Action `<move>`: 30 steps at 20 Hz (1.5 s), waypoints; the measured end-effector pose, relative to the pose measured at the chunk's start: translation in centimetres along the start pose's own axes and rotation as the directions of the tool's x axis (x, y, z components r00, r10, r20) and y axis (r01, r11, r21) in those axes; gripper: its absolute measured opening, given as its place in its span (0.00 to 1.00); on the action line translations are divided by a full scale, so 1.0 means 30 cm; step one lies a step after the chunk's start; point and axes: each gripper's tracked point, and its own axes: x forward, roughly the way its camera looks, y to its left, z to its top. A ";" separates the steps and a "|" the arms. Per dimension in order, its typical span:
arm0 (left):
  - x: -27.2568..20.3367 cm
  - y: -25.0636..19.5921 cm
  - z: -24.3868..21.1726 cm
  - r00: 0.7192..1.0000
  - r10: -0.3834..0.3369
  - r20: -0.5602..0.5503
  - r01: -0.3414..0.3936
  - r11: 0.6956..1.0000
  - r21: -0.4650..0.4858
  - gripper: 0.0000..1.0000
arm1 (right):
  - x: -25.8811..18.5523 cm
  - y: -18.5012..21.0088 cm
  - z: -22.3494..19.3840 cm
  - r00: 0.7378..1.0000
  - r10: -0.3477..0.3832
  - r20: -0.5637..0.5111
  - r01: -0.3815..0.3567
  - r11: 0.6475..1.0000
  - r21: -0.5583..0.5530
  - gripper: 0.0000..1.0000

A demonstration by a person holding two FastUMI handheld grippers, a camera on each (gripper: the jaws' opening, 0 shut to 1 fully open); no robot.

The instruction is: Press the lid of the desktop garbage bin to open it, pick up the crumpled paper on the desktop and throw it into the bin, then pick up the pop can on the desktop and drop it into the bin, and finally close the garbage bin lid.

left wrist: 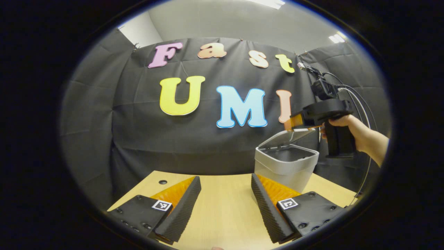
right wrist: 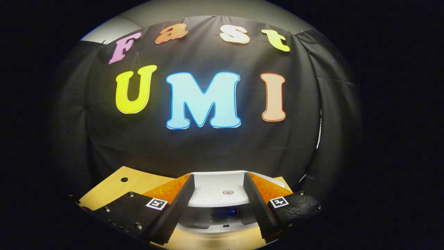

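The garbage bin (left wrist: 286,163) stands at the right of the left gripper view on the table (left wrist: 222,194), its lid (left wrist: 289,136) tilted up. The right gripper (left wrist: 295,121), held by a hand (left wrist: 350,130), hovers just above that lid, likely to push it shut; its jaws are spread and empty. The left gripper (left wrist: 225,203) waits low at the bottom of the frame, jaws released
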 end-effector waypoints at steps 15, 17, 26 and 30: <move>0.011 -0.014 -0.010 1.000 -0.024 -0.007 0.024 1.000 -0.005 1.00 | 0.015 -0.014 -0.205 1.000 -0.020 -0.003 0.020 1.000 -0.022 0.96; 0.016 -0.012 -0.010 1.000 -0.023 -0.008 0.023 1.000 -0.005 1.00 | 0.019 -0.010 -0.238 1.000 -0.011 -0.013 0.011 1.000 -0.003 0.97; 0.042 -0.025 -0.019 1.000 -0.023 -0.014 0.022 1.000 -0.009 1.00 | 0.020 -0.010 -0.245 0.994 -0.011 0.113 0.011 1.000 0.001 0.96; 0.061 -0.029 -0.026 1.000 -0.021 -0.018 0.021 1.000 -0.008 1.00 | 0.026 -0.009 -0.261 0.987 -0.016 0.161 0.015 1.000 0.005 0.97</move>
